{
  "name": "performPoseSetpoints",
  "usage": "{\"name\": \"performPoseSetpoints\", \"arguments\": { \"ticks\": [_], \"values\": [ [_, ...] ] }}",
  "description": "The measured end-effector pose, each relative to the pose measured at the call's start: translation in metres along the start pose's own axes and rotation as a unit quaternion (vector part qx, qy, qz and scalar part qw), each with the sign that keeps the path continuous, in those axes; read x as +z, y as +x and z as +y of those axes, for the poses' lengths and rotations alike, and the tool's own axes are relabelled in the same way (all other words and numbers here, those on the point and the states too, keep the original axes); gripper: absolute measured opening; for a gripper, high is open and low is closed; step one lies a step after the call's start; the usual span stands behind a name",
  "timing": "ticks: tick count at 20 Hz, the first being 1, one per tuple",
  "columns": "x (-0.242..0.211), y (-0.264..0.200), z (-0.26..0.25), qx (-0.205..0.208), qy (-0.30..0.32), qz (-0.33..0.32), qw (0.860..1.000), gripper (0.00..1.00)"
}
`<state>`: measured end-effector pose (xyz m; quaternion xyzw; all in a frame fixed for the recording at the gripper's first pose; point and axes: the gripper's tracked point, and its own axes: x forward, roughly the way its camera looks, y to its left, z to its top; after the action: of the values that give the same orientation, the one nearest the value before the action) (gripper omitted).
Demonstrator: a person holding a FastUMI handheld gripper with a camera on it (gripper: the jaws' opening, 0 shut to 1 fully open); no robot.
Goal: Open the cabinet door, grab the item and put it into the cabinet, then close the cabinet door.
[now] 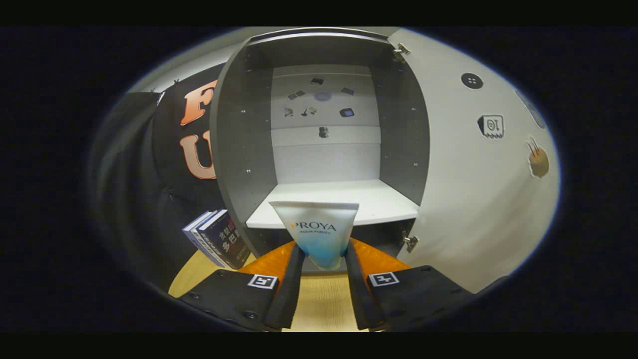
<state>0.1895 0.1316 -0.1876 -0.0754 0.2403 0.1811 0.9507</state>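
While your claw (323, 252) gripped the tube (319, 230) between both fingers, it hung just short of the cabinet (239, 149) shelf's front edge; the door (473, 199) stood wide, books (217, 239) leaning beside the cabinet on the worktop (319, 304).

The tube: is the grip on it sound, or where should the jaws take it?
The gripper is shut on the tube at its narrow lower end, one jaw on each side edge. That looks sound; the wide flat end points ahead at the cabinet shelf.
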Motion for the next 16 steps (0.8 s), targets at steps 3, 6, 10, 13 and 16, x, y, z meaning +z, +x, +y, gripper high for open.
{"name": "performPoseSetpoints", "arguments": {
  "ticks": [3, 6, 10, 13, 16],
  "values": [
    [0.031, 0.027, 0.005, 0.006, 0.001, -0.004, 1.000, 0.53],
    [0.042, 0.063, 0.004, 0.001, 0.001, 0.008, 1.000, 0.53],
    [0.040, 0.110, 0.000, -0.012, 0.003, 0.033, 0.999, 0.53],
    [0.025, 0.135, -0.005, -0.018, 0.004, 0.062, 0.998, 0.53],
    [0.022, 0.144, -0.002, -0.014, 0.007, 0.064, 0.998, 0.53]
  ]
}}
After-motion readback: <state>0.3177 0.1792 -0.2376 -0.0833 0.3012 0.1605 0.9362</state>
